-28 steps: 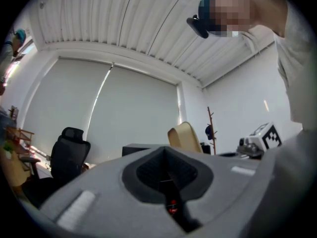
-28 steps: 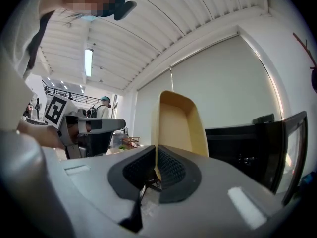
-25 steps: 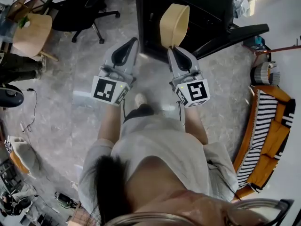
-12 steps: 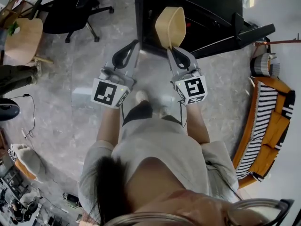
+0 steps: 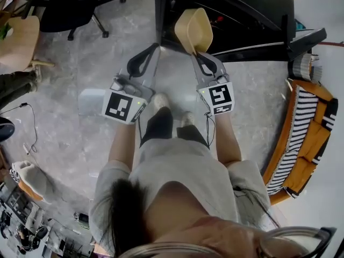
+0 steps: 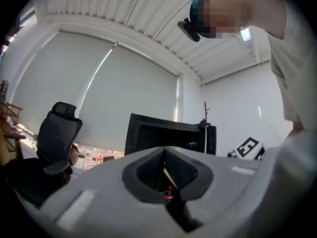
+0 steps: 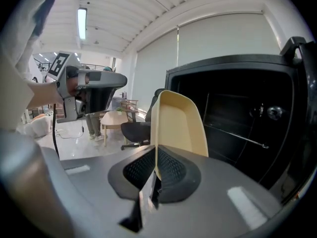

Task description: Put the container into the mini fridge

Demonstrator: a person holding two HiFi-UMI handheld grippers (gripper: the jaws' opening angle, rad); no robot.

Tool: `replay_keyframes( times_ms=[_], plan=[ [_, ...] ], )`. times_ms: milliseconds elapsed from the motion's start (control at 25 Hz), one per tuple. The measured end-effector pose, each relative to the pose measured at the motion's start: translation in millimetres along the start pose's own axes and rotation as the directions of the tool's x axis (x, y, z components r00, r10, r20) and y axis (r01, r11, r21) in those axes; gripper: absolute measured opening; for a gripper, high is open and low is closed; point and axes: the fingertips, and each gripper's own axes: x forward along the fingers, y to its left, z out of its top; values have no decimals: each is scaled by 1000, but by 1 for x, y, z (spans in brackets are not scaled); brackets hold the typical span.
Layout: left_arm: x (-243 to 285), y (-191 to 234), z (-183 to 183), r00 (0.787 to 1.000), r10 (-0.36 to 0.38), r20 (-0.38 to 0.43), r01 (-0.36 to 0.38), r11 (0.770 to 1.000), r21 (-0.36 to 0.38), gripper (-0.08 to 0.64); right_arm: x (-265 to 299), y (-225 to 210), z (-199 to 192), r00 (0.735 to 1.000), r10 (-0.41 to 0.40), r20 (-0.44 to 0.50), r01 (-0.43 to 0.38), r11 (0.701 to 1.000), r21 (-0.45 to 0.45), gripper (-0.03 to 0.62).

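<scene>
On the back of each gripper a marker cube (image 5: 121, 105) is carried, printed with black-and-white square patterns. A tan container (image 5: 193, 30) is pinched by its rim in the right gripper (image 5: 200, 59), whose jaws are closed tight on the thin edge. It is held upright on its side, just in front of the dark opening of the black mini fridge (image 5: 236, 9), whose door (image 5: 301, 39) is swung open to the right. The left gripper (image 5: 151, 51) is held beside it over the grey floor (image 5: 70, 95), its jaws pressed together. An office chair (image 5: 70, 7) is seen well to the left
</scene>
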Motion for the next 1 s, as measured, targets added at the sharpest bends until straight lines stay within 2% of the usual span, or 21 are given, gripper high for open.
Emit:
replay_keyframes(
  times_ms=[320,520,680,1000],
  plan=[
    [2,16,-38,999,-7,-31,6,999,-37,2,33,1,-43,996,7,-94,-9,1000,-13,8],
    [5,20,-45,1000,-9,-1,9,1000,-26,2,52,-14,-64,986,-6,-165,-7,997,-83,8],
    [7,22,-58,999,-8,-40,6,999,-50,2,67,-29,-79,976,-27,-218,-1,992,-130,8],
    [11,29,-73,998,-22,-62,18,998,-60,2,98,-56,-106,943,-76,-324,-6,969,-246,8]
  ],
)
